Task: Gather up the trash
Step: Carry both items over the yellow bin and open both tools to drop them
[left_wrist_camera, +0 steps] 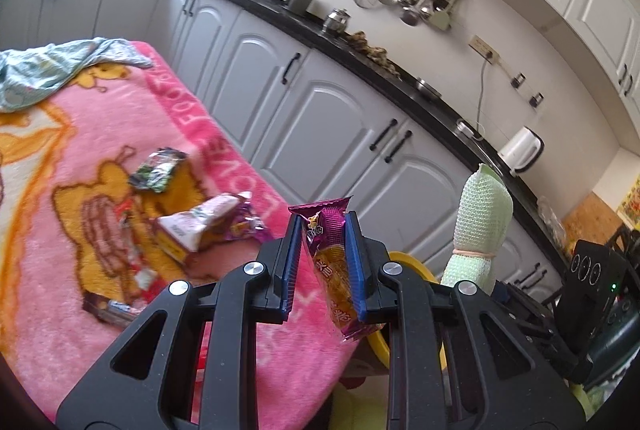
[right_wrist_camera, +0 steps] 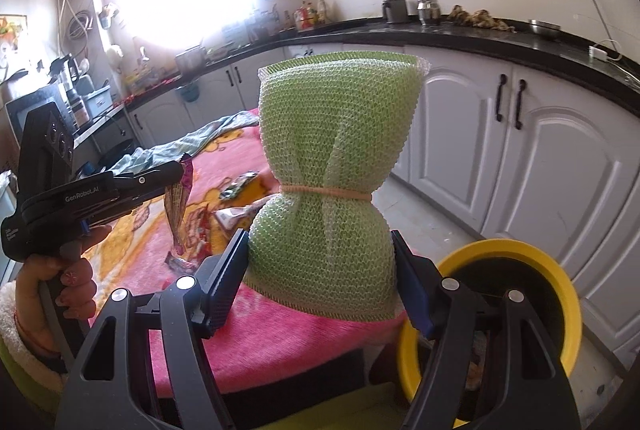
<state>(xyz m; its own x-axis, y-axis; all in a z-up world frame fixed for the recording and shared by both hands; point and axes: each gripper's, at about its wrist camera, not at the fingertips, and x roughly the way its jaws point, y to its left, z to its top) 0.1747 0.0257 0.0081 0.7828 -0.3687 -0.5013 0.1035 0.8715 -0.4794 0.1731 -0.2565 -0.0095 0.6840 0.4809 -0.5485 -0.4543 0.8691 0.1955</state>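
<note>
Pink blanket [left_wrist_camera: 60,310] with a yellow bear on it covers the table right under our hands, and white kitchen cupboards [left_wrist_camera: 320,134] stand far behind it.

Close up, our left gripper [left_wrist_camera: 326,262] is almost shut and pinches a purple and orange snack wrapper [left_wrist_camera: 332,258]. The wrapper stands up tall between the blue pads. Our right gripper [right_wrist_camera: 322,270] stands about half open, squeezing a fat green net bundle [right_wrist_camera: 332,166] with a rubber band around its middle. It stands up tall too.

Just below our right gripper sits the yellow bin [right_wrist_camera: 560,294], off the edge of the table. We think both things must go down into it. The bin is to the right of the wrapper, so the right hand is nearer and the left must cross over.

A bit farther on the blanket lie more bits of trash: a green crumpled wrapper [left_wrist_camera: 160,170], a pale box wrapper [left_wrist_camera: 200,226] and a small dark pack [left_wrist_camera: 108,308].

Only the right view shows the bin's dark inside and the person's hand [right_wrist_camera: 68,270] on the left gripper's handle. The left view shows just a slice of the bin's yellow rim, but it shows the leftover trash best
</note>
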